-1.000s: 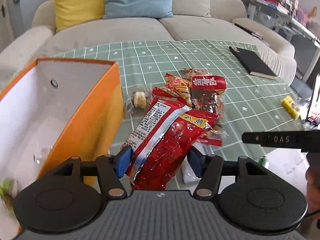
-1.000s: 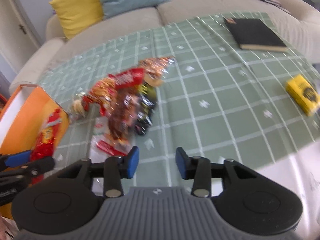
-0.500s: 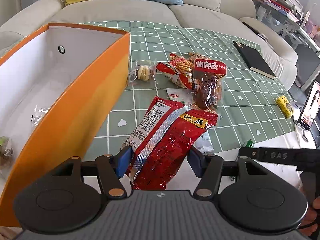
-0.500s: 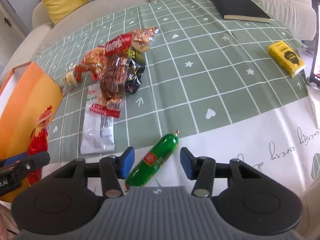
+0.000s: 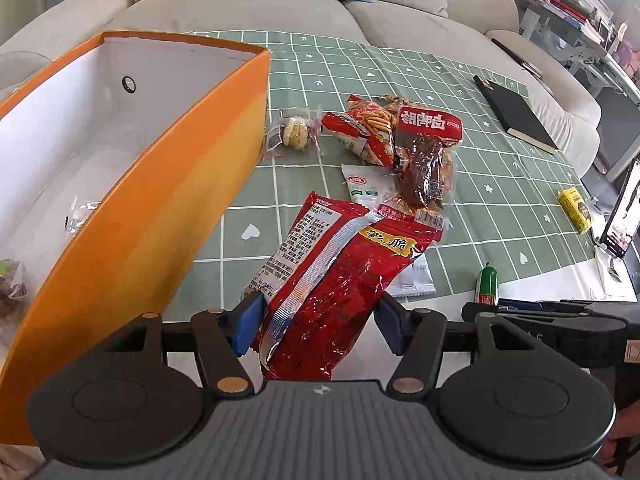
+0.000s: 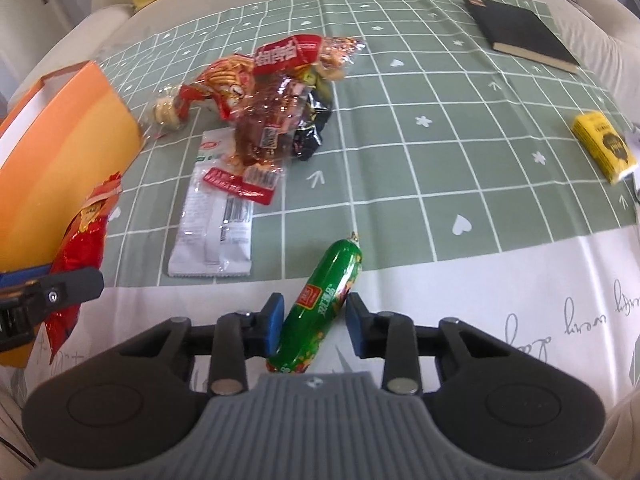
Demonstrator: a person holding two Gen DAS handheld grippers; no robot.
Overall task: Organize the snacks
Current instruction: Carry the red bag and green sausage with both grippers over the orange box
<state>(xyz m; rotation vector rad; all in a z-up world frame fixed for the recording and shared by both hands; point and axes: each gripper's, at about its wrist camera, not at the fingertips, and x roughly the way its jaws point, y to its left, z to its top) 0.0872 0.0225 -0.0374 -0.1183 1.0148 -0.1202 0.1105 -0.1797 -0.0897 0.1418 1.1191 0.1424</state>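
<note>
My left gripper (image 5: 318, 320) is shut on a red snack bag (image 5: 340, 272), which it holds up beside the orange box (image 5: 168, 208). The box is open, with white inner walls and a few small wrapped items at its bottom. My right gripper (image 6: 314, 318) is low over the white front strip of the tablecloth. Its jaws are closing around a green sausage (image 6: 326, 300) that lies slanted between the blue pads. The pads are close to the sausage but do not clearly press on it. A pile of snack packets (image 6: 276, 92) lies mid-table, and a white packet (image 6: 214, 220) lies in front of it.
A black notebook (image 6: 520, 32) lies at the far right of the green checked cloth (image 6: 420, 152). A yellow pack (image 6: 604, 148) sits by the right edge, next to a standing phone (image 5: 622, 216). A sofa with yellow and blue cushions runs behind the table.
My right gripper came down toward the table's front edge, took the green sausage between its fingers, and narrowed its jaws. The left gripper tilted downward while still holding the red bag.
</note>
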